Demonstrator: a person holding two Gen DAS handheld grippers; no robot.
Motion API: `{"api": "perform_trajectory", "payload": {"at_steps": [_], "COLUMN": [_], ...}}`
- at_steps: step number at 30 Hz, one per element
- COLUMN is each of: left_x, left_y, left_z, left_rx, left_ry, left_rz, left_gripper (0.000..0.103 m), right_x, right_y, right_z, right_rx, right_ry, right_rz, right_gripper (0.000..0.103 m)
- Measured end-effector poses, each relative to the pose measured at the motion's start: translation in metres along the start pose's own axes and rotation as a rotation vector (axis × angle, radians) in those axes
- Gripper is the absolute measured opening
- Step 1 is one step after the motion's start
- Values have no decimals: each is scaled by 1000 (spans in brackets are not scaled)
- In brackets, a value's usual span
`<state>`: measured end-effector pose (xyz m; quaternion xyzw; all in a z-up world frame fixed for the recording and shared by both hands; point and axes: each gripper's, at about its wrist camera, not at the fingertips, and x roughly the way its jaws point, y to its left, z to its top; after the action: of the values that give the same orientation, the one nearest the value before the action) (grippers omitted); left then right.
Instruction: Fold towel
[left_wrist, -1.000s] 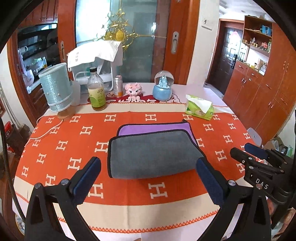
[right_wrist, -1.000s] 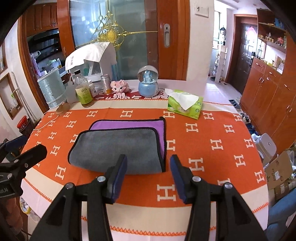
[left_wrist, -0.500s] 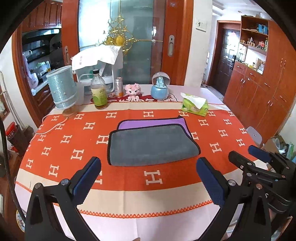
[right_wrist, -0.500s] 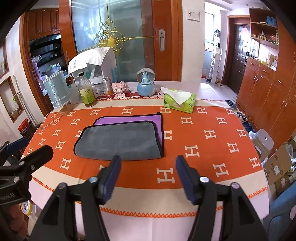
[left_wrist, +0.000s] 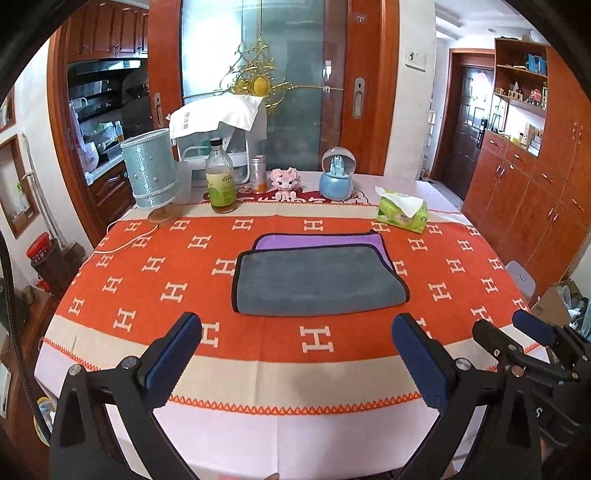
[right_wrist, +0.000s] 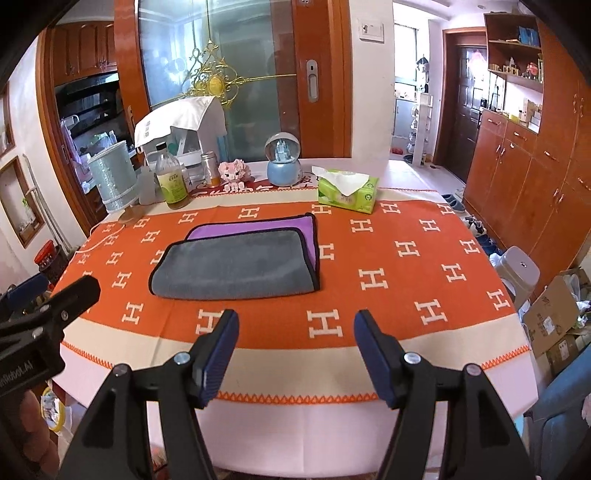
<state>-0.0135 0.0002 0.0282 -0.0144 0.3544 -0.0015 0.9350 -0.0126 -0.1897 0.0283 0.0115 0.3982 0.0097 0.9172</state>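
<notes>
A towel (left_wrist: 317, 282), grey on top with a purple underside and black trim, lies folded in half on the orange H-patterned tablecloth (left_wrist: 147, 266). The purple layer sticks out along the far and right edges. It also shows in the right wrist view (right_wrist: 236, 267). My left gripper (left_wrist: 295, 354) is open and empty, held over the table's near edge, well short of the towel. My right gripper (right_wrist: 293, 345) is open and empty, also back at the near edge. Neither touches the towel.
Along the far side stand a blue-grey lamp (left_wrist: 149, 173), a bottle (left_wrist: 220, 184), a can (left_wrist: 258, 179), a pink toy (left_wrist: 285, 182), a snow globe (left_wrist: 337, 181) and a green tissue box (left_wrist: 402, 214). A white cord (left_wrist: 125, 242) lies at left. Cabinets stand at right.
Both grippers have pulled back and up from the towel toward the near table edge. The right gripper's jaws have opened wider. The towel has not moved.
</notes>
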Motion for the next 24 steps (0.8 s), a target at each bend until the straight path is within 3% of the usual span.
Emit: {"api": "perform_trajectory", "payload": {"at_steps": [24], "left_x": [1], "left_y": [-6], "left_z": [-19], "left_rx": [-16], "left_ry": [10], "left_rz": [34], "left_gripper": [102], "right_x": [-10], "right_y": [4], "right_z": [-21], "right_rx": [21], "right_ry": [2], "right_rz": [-22], "right_gripper": [65]}}
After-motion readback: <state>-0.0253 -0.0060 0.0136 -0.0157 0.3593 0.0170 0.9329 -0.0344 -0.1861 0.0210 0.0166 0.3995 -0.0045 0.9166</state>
